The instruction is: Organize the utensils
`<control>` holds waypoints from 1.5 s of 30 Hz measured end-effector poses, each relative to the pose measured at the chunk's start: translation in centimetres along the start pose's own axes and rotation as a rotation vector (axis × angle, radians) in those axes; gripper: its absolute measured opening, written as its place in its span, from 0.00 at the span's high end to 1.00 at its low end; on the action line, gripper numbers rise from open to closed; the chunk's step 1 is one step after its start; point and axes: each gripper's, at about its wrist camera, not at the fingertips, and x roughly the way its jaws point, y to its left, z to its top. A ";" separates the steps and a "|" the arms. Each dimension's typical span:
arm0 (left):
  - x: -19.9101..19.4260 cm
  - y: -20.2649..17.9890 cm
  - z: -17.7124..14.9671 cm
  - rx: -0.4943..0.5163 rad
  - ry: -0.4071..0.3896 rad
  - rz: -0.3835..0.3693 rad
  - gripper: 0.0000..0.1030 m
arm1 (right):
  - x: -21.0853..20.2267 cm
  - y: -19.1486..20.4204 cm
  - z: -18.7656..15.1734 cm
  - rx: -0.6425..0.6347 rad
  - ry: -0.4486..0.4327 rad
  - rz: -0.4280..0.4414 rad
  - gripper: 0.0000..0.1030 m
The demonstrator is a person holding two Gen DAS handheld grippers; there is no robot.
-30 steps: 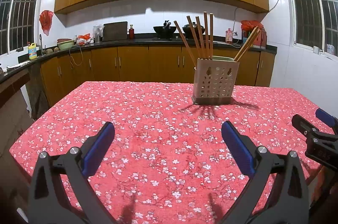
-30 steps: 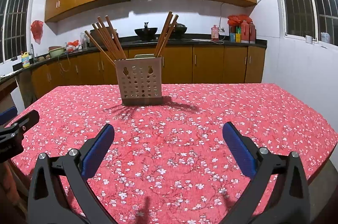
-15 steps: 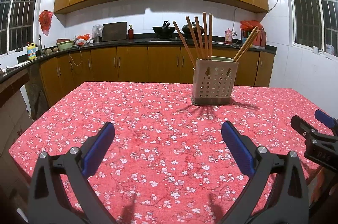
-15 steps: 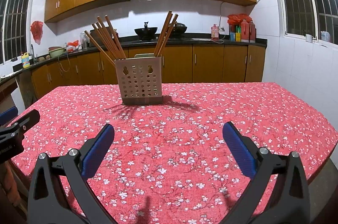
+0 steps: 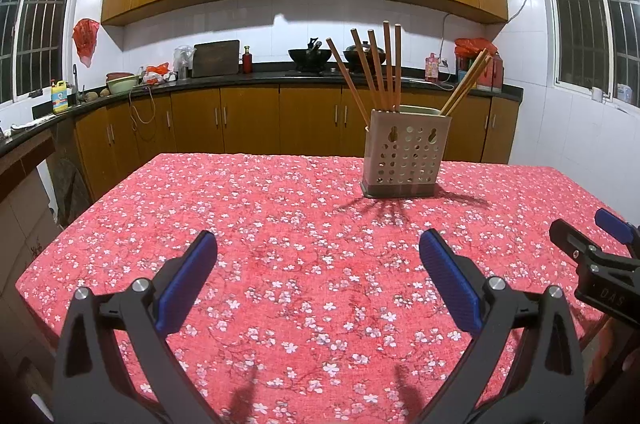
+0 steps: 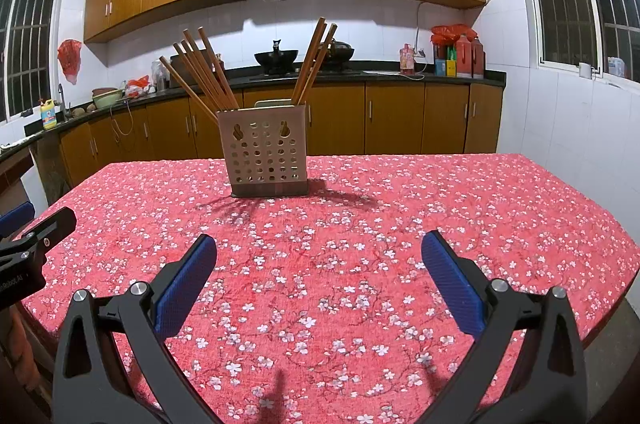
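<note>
Chopsticks (image 5: 374, 71) stood in 2 bunches in a perforated holder (image 5: 404, 153) on the far middle of the surface (image 5: 280, 264), which was draped in a red cloth with white blossoms. Going from left to right in the left wrist view, the left claw (image 5: 318, 244) hovered low over the near cloth, its jaws spread wide with nothing between the blue pads (image 5: 188, 276); beyond it, 5 sticks fanned upward from the holder's left compartment, and a smaller bunch, 2 or 3 so far as I could tell, leaned out to the right from the other side. At the far right edge of that view the right claw (image 6: 318, 244) poked in, likewise spread wide and empty, well apart from the holder.

No loose utensil lay on the cloth, so I judged the sorting either done or about to begin with the sticks already in the holder. Neither claw touched anything. If more work remained, the next move would call for one claw to travel forward and rise to the upper ends of the sticks, then close on a single stick without nudging its neighbours or tipping the light-looking holder.
</note>
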 end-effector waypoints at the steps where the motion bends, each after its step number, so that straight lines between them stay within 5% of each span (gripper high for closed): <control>1: 0.1 0.1 0.0 0.000 0.001 -0.001 0.04 | 0.1 0.0 -0.1 0.000 0.001 0.000 0.02; 45: 0.4 0.4 -0.2 0.000 0.010 -0.016 0.04 | 0.1 0.2 -0.7 0.006 0.011 0.008 0.02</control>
